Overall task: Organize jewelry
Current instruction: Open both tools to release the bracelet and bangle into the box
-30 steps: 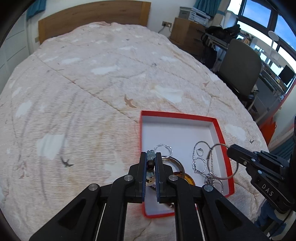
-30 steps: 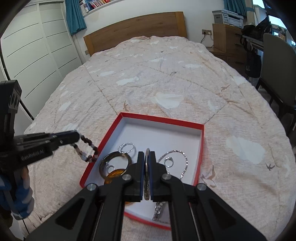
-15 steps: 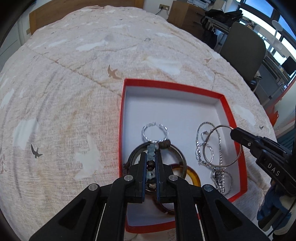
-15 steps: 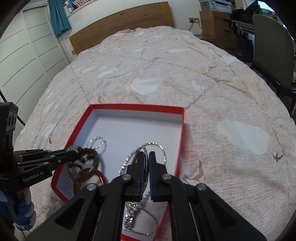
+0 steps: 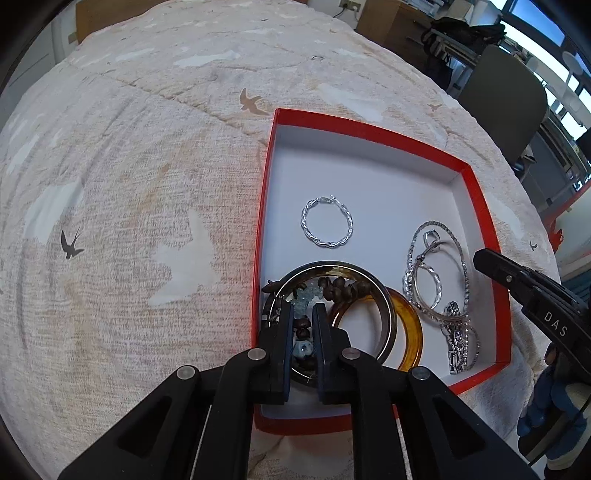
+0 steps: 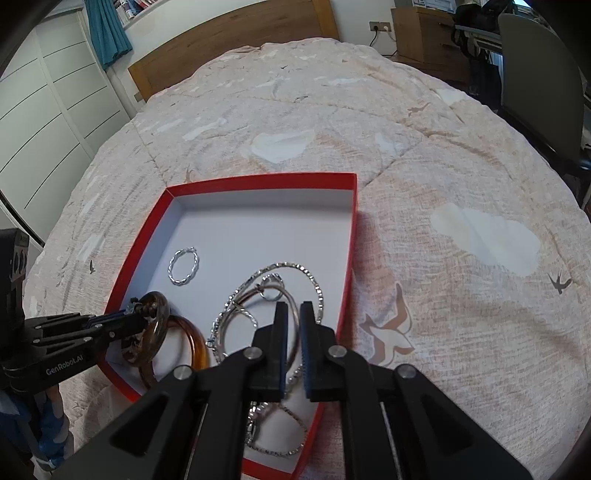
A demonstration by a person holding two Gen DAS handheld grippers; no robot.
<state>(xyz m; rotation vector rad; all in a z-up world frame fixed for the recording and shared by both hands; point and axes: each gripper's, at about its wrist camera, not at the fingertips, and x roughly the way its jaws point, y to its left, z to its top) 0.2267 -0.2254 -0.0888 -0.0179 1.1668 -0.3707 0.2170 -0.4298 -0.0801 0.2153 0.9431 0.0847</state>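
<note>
A red box (image 5: 480, 206) with a white inside lies on the bed. My left gripper (image 5: 303, 314) is low in its near left corner, jaws a little apart around a brown and blue bead bracelet (image 5: 334, 290) that rests inside a dark bangle (image 5: 388, 299). An amber bangle (image 5: 412, 328), a twisted silver hoop (image 5: 327, 225) and silver chains (image 5: 439, 273) also lie in the box. My right gripper (image 6: 291, 314) has its jaws slightly parted around a thin silver hoop (image 6: 290, 299) lying on the chains (image 6: 295, 267) in the box (image 6: 258, 181).
The box sits on a beige quilt with bird prints (image 6: 443, 166). A wooden headboard (image 6: 236, 33) is at the far end. A grey office chair (image 5: 502, 96) and a desk stand to the right of the bed, white wardrobes (image 6: 44, 122) to the left.
Both grippers came down into the box. The left set the bead bracelet inside the dark bangle and its jaws eased apart. The right laid the silver hoop on the chains and parted slightly.
</note>
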